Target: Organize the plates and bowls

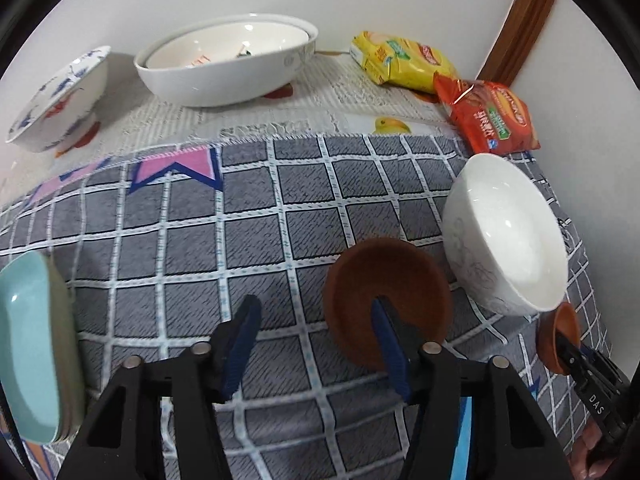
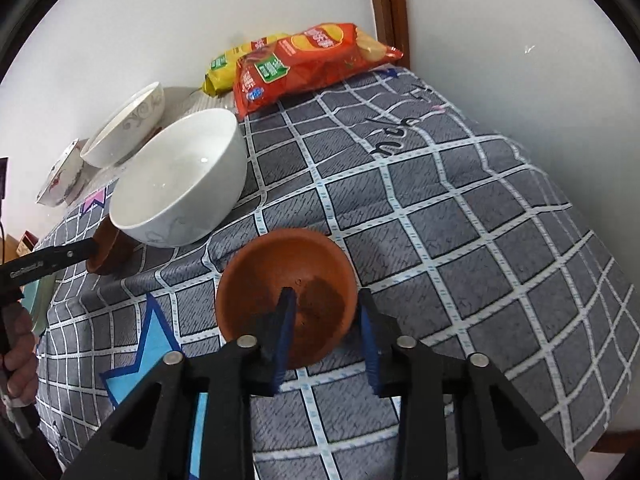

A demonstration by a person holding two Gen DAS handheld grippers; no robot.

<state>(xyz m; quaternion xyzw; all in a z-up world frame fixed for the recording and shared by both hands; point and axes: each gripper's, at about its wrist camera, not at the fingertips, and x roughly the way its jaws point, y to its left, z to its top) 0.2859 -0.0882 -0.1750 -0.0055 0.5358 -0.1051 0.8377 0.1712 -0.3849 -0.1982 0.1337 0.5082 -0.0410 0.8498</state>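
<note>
My left gripper (image 1: 316, 344) spread wide, one finger inside near terracotta saucer (image 1: 388, 300), other outside on cloth; not clamped. My right gripper (image 2: 326, 334) straddles rim of second terracotta bowl (image 2: 286, 292), apart, contact unclear. Both dishes sit on checked cloth (image 1: 240, 200), just beside white bowl (image 1: 506, 234). Advice: seat rim deep between pads, squeeze evenly, lift level, avoid nudging white bowl.
</note>
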